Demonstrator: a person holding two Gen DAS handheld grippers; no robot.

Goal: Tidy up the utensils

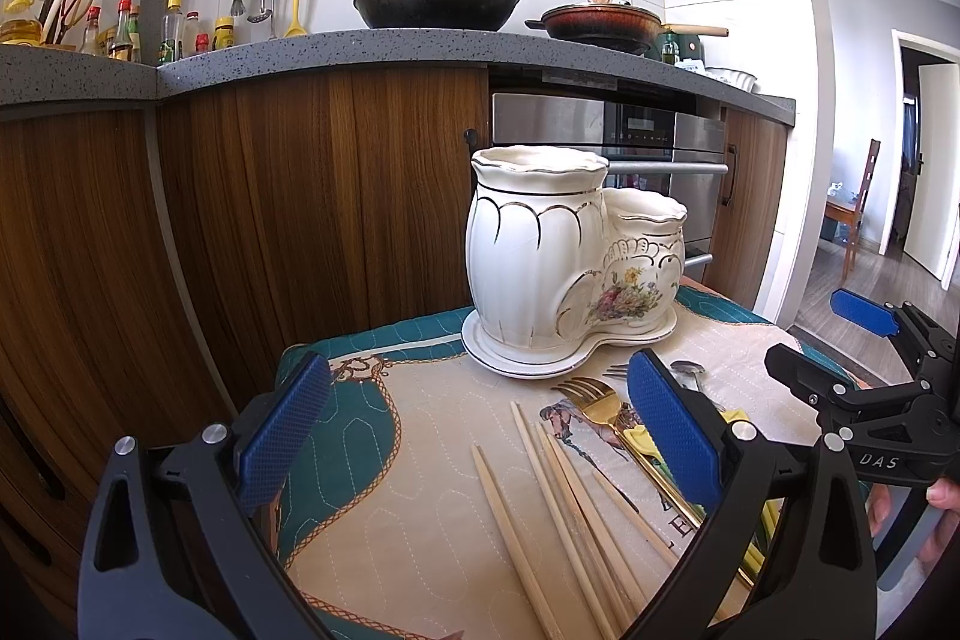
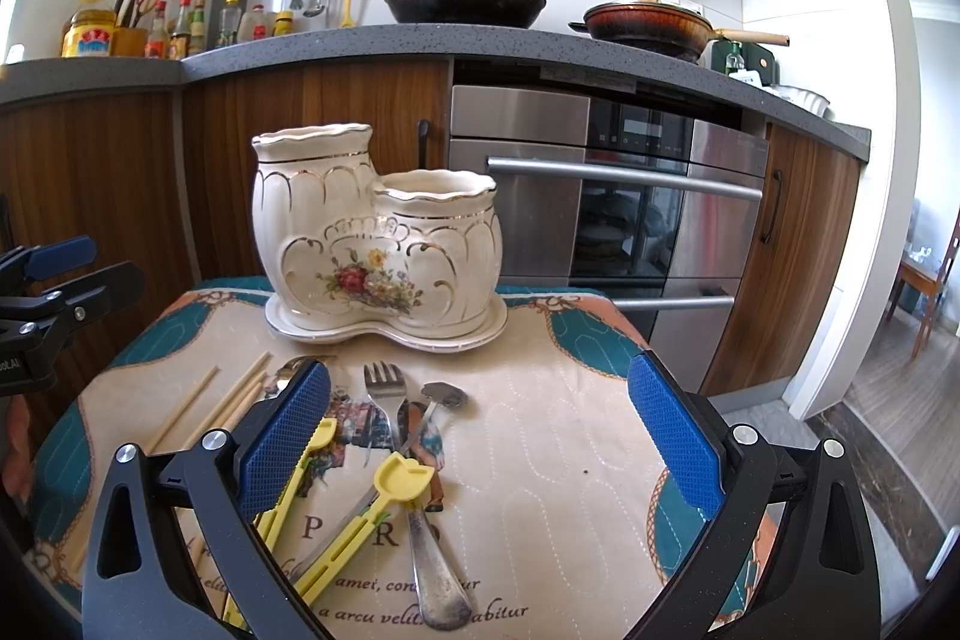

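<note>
— The left tool [image 1: 480, 427] is hovering wide over the chopsticks [image 1: 558, 508] lying on the quilted bench [image 1: 420, 490]; the right tool [image 2: 480, 427] is gaping wide above the silver fork [image 2: 390, 418] and yellow utensils [image 2: 360, 520].
— And the holder?
— The ceramic holder [image 2: 372, 244] is standing upright on its saucer at the far edge.

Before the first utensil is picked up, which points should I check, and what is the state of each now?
1. Left gripper open and empty: ok.
2. Right gripper open and empty: ok.
3. Ceramic holder upright on its saucer: ok.
4. Holder compartments free of utensils: nothing sticks out; the inside, cannot tell.
5. Chopsticks lying free for a grip: not ok, several overlap.
6. Silver fork separate from the yellow-handled utensils: not ok, they cross.
</note>
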